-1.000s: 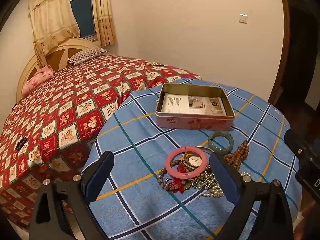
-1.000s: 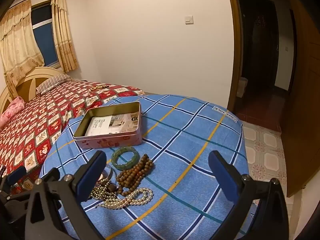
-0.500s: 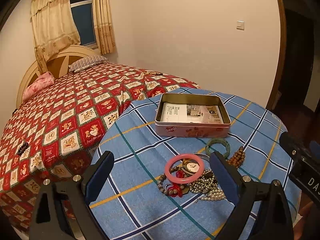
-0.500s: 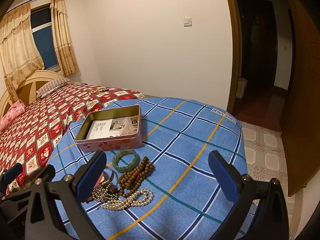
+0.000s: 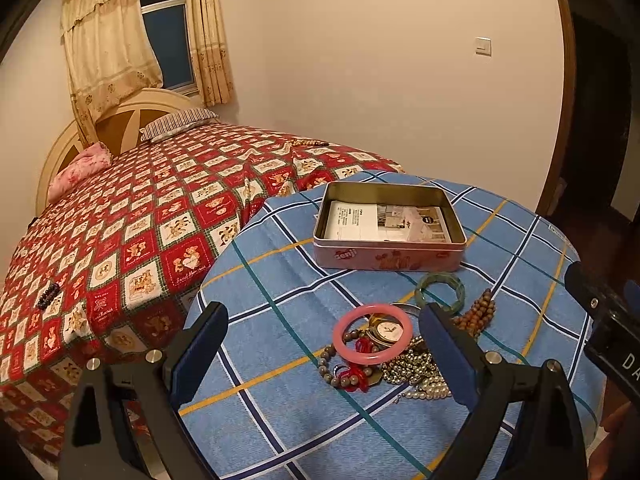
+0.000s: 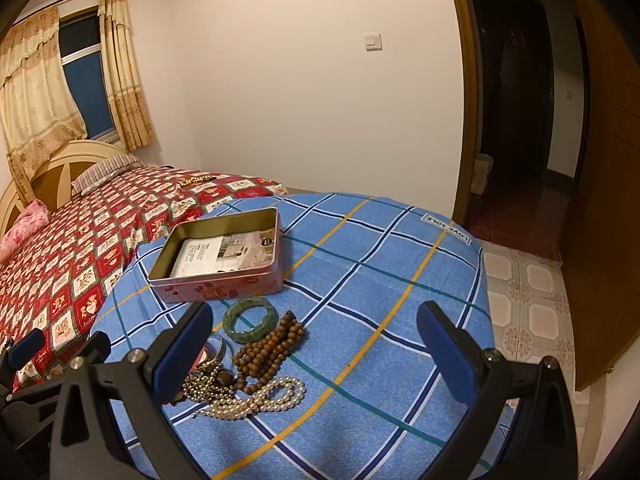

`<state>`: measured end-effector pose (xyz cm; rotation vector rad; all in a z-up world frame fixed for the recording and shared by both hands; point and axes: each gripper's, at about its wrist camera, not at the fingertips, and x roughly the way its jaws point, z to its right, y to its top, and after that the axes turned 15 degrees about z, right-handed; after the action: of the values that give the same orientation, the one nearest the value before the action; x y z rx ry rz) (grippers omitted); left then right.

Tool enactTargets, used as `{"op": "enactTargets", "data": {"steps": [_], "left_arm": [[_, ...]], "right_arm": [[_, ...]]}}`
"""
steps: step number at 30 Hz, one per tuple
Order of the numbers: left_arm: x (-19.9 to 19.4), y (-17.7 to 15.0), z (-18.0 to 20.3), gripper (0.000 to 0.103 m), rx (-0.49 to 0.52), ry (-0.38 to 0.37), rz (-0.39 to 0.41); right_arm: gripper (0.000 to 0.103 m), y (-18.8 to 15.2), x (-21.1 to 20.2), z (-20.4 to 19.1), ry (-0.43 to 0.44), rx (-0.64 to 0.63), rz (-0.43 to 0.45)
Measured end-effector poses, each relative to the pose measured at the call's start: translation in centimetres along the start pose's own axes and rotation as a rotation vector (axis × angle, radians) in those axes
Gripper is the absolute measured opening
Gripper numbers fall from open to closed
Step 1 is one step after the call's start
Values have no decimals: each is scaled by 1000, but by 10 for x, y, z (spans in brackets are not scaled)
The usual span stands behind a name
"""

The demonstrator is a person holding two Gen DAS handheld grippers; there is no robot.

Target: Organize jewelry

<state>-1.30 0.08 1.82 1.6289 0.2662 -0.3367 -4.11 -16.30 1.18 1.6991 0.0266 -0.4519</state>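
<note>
Left wrist view: your left gripper (image 5: 322,346) hangs above the near part of the blue checked cloth (image 5: 280,280), fingers spread wide apart and holding nothing. Between them lies the jewelry heap: a pink bangle (image 5: 372,334) rests over a small watch (image 5: 387,330), with a dark bead bracelet (image 5: 340,372) and red cord beneath it. A silver bead chain (image 5: 408,366) and a pearl strand (image 5: 430,391) lie to its right, partly hidden behind the right finger. A green bangle (image 5: 440,289) and wooden beads (image 5: 478,314) lie beyond, near the pink tin (image 5: 388,256). The tin stands open, with a printed leaflet (image 5: 384,222) flat inside.

Right wrist view: your right gripper (image 6: 314,346) hovers over the same cloth, fingers likewise wide apart and empty. The green bangle (image 6: 250,318) lies just in front of the tin (image 6: 220,284); wooden beads (image 6: 270,350) and pearls (image 6: 260,398) lie nearer to you. A bed (image 6: 80,240) with a red patterned cover adjoins the cloth on the left.
</note>
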Motion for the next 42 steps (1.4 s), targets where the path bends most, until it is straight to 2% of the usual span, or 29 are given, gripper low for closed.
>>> {"op": "enactTargets", "data": {"steps": [42], "left_arm": [[4, -4, 0, 96, -8, -10, -23]], "right_arm": [[103, -2, 0, -1, 2, 2, -6]]}}
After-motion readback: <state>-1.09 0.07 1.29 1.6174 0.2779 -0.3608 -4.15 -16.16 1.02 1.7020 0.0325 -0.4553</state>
